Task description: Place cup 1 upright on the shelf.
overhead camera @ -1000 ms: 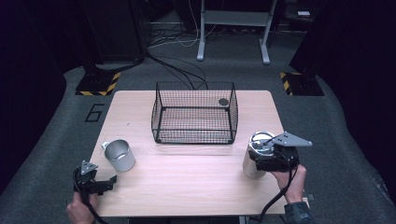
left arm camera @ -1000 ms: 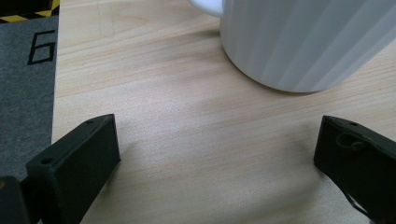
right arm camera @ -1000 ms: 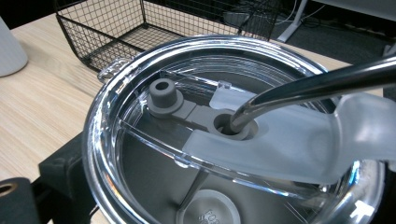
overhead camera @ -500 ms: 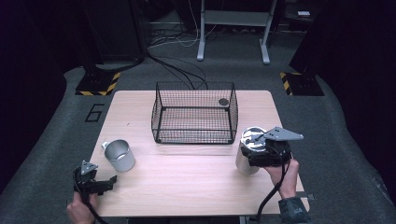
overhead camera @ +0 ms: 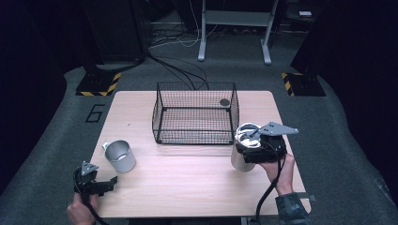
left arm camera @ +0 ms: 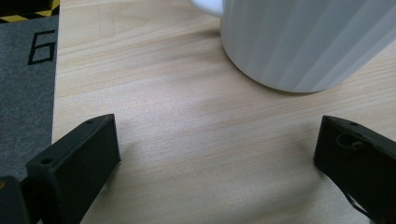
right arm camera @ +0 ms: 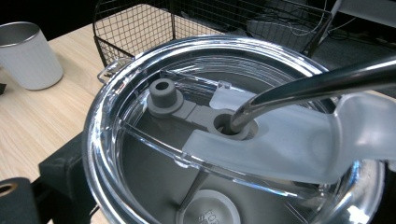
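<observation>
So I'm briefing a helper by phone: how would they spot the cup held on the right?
Find the black wire basket on the wooden table. At its front right corner, the right tool grips a steel tumbler; unlike the open white mug, it has a clear lid and metal straw.

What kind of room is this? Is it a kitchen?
Probably not a kitchen; it looks like a test lab or studio. A lone wooden table stands on grey carpet, with yellow-black striped floor plates, loose cables and dark surroundings.
</observation>
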Demonstrator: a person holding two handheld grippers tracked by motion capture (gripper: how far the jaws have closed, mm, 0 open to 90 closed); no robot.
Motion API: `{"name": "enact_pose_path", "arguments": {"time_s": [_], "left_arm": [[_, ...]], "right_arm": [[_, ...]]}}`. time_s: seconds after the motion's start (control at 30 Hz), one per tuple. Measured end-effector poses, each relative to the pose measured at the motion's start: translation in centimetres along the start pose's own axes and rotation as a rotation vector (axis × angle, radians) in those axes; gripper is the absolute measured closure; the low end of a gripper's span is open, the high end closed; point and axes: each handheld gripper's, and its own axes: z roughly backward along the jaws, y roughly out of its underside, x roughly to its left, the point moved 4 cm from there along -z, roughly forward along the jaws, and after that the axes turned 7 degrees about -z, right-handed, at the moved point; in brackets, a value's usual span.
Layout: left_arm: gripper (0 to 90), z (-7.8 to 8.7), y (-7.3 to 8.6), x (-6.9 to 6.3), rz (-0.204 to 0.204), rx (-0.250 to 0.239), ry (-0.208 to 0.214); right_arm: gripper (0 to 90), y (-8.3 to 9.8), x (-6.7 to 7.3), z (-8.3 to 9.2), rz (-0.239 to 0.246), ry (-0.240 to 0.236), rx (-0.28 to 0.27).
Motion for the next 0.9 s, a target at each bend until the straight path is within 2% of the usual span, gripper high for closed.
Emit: {"name": "enact_pose_path", "arguments": {"time_s": [0.6,0.9], "left_arm": [[0.2,0.0,0.0,0.0,-0.001,0.001,0.0],[0.1,0.0,0.0,0.0,0.0,0.002,0.001]], "right_arm": [[3.3,-2.8,1.7,-1.1,0.022,-0.046,0.0],[3.3,-4.9,2.2,-1.8,0.026,-0.065,-0.009]]}}
